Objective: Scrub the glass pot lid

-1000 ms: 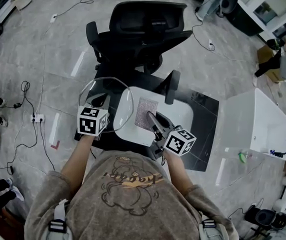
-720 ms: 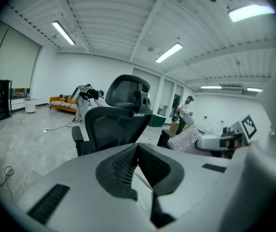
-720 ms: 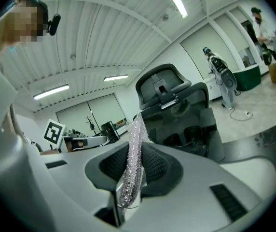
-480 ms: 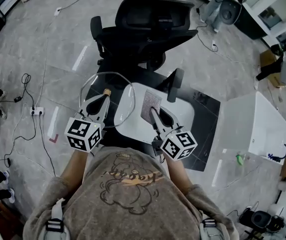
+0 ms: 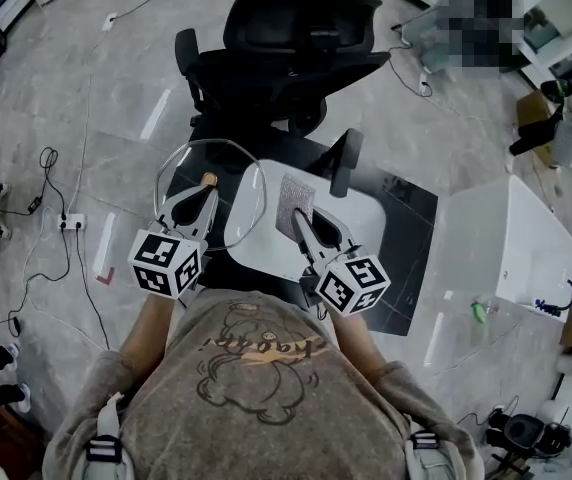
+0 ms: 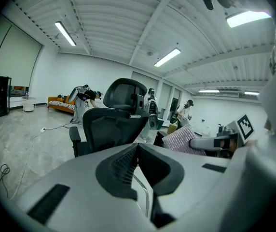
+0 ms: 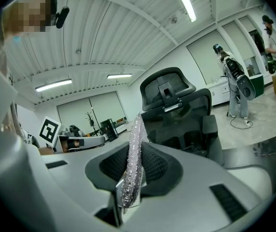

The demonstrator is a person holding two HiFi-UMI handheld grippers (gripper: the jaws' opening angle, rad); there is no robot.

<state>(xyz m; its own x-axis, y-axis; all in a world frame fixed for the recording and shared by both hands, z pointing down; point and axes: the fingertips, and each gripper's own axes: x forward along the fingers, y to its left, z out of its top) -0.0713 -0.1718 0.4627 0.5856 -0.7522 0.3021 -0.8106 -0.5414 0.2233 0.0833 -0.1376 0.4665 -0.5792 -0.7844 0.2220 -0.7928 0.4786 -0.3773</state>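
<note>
The glass pot lid (image 5: 234, 186) is a clear disc with a metal rim and a small wooden knob (image 5: 207, 179). It is held up on edge at the left of the white table (image 5: 366, 220). My left gripper (image 5: 203, 198) is shut on the lid's rim (image 6: 145, 197), which runs between the jaws. My right gripper (image 5: 297, 218) is shut on a silvery scrub pad (image 5: 296, 199), held just right of the lid. In the right gripper view the scrub pad (image 7: 132, 166) stands upright between the jaws. In the left gripper view the scrub pad (image 6: 181, 140) shows to the right.
A black office chair (image 5: 288, 56) stands just beyond the white table. A black mat (image 5: 406, 278) lies under the table. Cables and a power strip (image 5: 73, 222) lie on the floor at left. A white table (image 5: 531, 240) stands at right.
My left gripper has risen and tilted with the lid, so the lid stands more upright. My right gripper has rolled, turning the scrub pad edge-on and closer to the lid.
</note>
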